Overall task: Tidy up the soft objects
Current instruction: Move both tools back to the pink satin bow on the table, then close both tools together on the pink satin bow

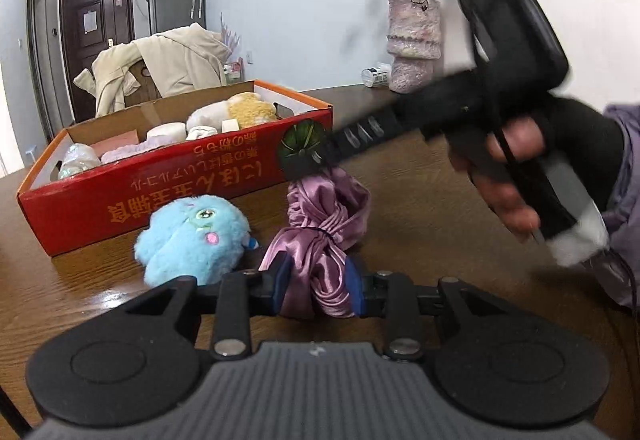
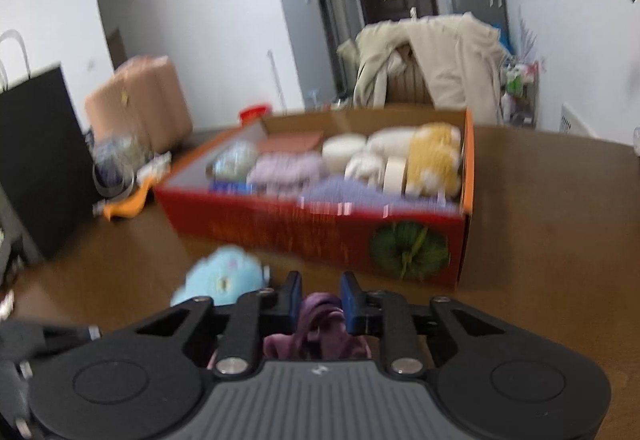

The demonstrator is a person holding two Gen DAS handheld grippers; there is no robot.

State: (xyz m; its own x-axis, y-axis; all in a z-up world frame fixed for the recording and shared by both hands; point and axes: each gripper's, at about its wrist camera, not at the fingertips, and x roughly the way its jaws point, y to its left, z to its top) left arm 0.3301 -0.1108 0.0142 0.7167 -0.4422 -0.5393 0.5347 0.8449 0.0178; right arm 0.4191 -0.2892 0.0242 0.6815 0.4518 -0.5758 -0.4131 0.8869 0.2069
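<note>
Box (image 2: pixel 320 232): plush (image 2: pixel 434 159), folded cloths | left tool (image 1: pixel 320 280): grips purple cloth (image 1: pixel 320 224)

Soft, even indoor light fills both views. The right wrist view is motion-blurred. Fisheye distortion bends and darkens the corners.

My left gripper (image 1: pixel 318 290): matte black body, grey ribbed centre plate with a small white logo, two round black discs either side, black linkage arms with silver screw heads, blue pads on the fingers (image 1: pixel 283 280). My right gripper (image 2: pixel 320 304): same black and grey build, same silver screws, blue pads. From the left wrist view its black handle carries white tape at the butt and a thin black cable. My right hand (image 1: pixel 510 175): bare skin, lilac sleeve (image 1: pixel 624 199).
</note>
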